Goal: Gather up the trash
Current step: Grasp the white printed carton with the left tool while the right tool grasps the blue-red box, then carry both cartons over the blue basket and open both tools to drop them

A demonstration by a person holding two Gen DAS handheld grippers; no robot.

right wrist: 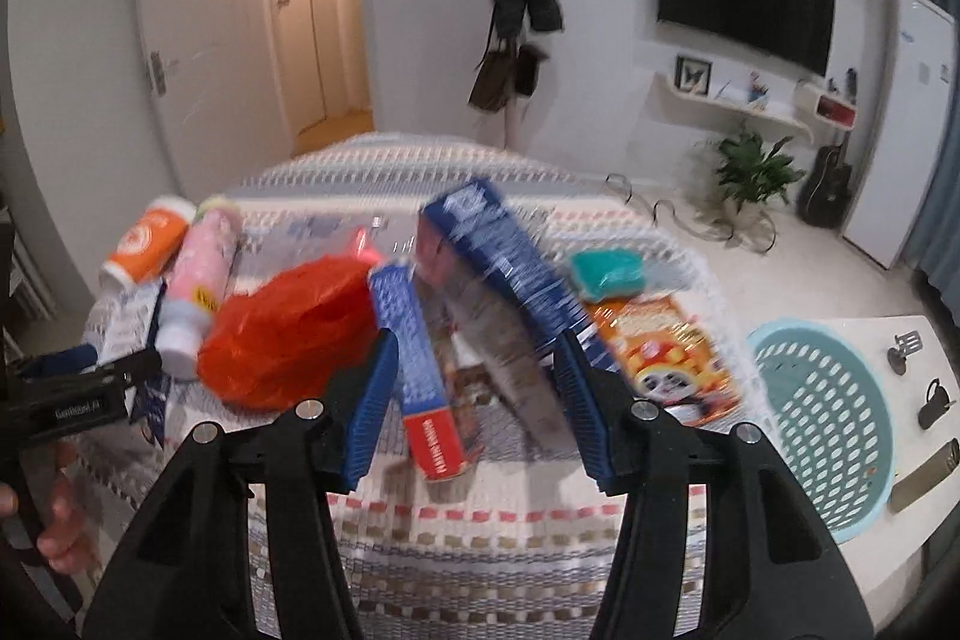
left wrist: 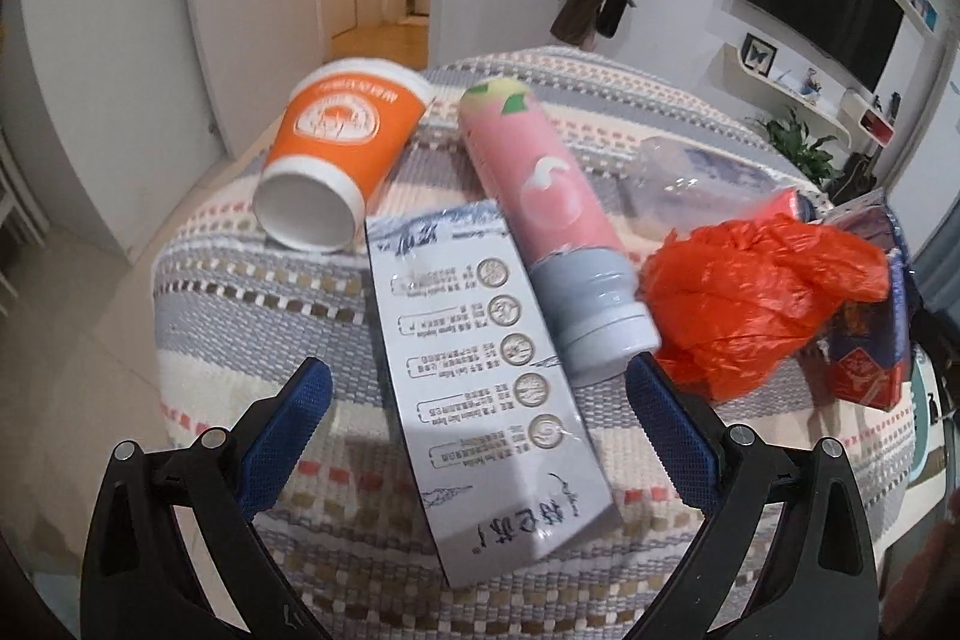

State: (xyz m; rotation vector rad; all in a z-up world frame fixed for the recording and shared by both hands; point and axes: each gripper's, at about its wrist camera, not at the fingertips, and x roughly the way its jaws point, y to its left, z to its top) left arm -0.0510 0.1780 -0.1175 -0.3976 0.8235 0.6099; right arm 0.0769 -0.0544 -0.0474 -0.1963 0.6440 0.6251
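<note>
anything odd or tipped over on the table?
Yes. The orange paper cup lies on its side, base toward the camera, and the pink bottle lies flat beside it, cap end near. A crumpled red plastic bag sits among them. No spill shows on the striped tablecloth.

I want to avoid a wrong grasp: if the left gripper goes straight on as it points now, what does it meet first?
Most likely the white printed carton, lying flat between the open left gripper fingers; the pink bottle lies just beyond.
</note>
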